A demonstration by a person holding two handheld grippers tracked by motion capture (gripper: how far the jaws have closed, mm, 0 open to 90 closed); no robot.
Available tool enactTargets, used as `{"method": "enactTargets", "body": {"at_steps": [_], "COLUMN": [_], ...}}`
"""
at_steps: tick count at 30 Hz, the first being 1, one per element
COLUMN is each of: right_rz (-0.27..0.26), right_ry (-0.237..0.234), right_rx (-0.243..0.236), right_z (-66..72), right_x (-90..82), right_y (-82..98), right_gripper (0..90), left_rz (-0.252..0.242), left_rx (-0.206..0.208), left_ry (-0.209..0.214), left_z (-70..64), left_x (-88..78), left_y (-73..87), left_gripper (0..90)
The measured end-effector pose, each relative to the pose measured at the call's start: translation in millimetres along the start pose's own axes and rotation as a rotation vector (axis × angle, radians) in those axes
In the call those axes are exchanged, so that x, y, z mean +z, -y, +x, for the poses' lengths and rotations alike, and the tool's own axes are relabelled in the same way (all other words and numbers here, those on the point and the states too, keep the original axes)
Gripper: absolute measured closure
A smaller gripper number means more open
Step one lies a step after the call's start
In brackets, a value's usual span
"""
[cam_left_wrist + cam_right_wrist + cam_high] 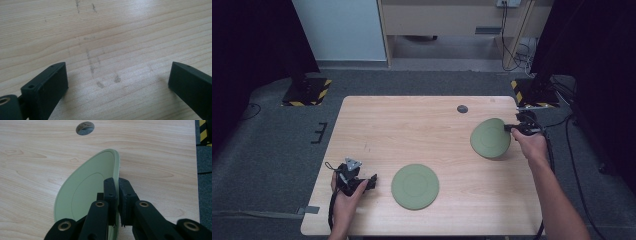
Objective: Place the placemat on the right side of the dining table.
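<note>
On the table point(377, 125), one plate point(415, 186) lies flat near the front edge, just right of the left gripper point(373, 181). A second plate point(490, 138) is tilted at the right side, its rim between the right gripper's point(511, 129) jaws, with a hole point(462, 109) behind it.

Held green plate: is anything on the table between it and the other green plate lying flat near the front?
Nothing visible. The right gripper holds the tilted plate by its rim, and bare table lies between it and the flat plate.
</note>
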State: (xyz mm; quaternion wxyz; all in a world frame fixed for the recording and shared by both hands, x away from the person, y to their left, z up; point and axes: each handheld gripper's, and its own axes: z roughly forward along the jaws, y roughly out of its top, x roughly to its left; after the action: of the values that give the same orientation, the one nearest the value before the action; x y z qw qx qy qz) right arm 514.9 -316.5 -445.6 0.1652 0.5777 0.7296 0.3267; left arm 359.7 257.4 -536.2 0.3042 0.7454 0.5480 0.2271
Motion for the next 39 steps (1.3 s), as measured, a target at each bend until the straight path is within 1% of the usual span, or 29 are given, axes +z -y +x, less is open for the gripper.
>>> {"method": "enactTargets", "body": {"at_steps": [2, 6, 8, 13, 16, 25, 36, 38, 39], "right_rz": [0.007, 0.008, 0.014, 0.024, 0.020, 0.028, 0.042, 0.042, 0.043], "right_ry": [-0.001, -0.001, 0.002, 0.005, -0.003, -0.001, 0.007, 0.008, 0.008], "right_rx": [0.011, 0.013, 0.019, 0.014, 0.022, 0.032, 0.060, 0.055, 0.060], "right_z": [-5.1, -8.2, -11.3, -15.4, -20.5, -26.1, -34.4, -35.3, -36.1], "right_x": [3.6, 6.8, 11.6, 19.3, 24.1, 30.8, 42.1, 43.0, 44.0], "right_y": [0.6, 0.9, 1.3, 2.3, 3.2, 5.2, 8.8, 9.2, 9.6], "right_gripper": [86.0, 86.0, 85.9, 85.8, 85.7, 85.3, 84.2, 84.2, 84.1], "left_rz": [0.002, 0.004, 0.005, 0.005, 0.005, 0.005, 0.006, 0.006, 0.005], "left_rx": [0.001, 0.002, 0.002, 0.002, 0.002, 0.001, 0.002, 0.003, 0.003], "left_ry": [0.002, 0.002, 0.003, 0.003, 0.003, 0.002, 0.003, 0.003, 0.004], "left_z": [0.0, -0.2, -0.2, -0.2, -0.3, -0.4, -0.7, -0.7, -0.8], "left_x": [0.5, 1.7, 2.1, 2.1, 2.1, 2.2, 2.6, 2.6, 2.7], "left_y": [-0.5, -1.5, -1.9, -1.9, -1.9, -2.0, -2.4, -2.4, -2.5], "left_gripper": [1.0, 0.2, 0.0, 0.0, 0.0, 0.0, 0.0, 0.0, 0.0]}}
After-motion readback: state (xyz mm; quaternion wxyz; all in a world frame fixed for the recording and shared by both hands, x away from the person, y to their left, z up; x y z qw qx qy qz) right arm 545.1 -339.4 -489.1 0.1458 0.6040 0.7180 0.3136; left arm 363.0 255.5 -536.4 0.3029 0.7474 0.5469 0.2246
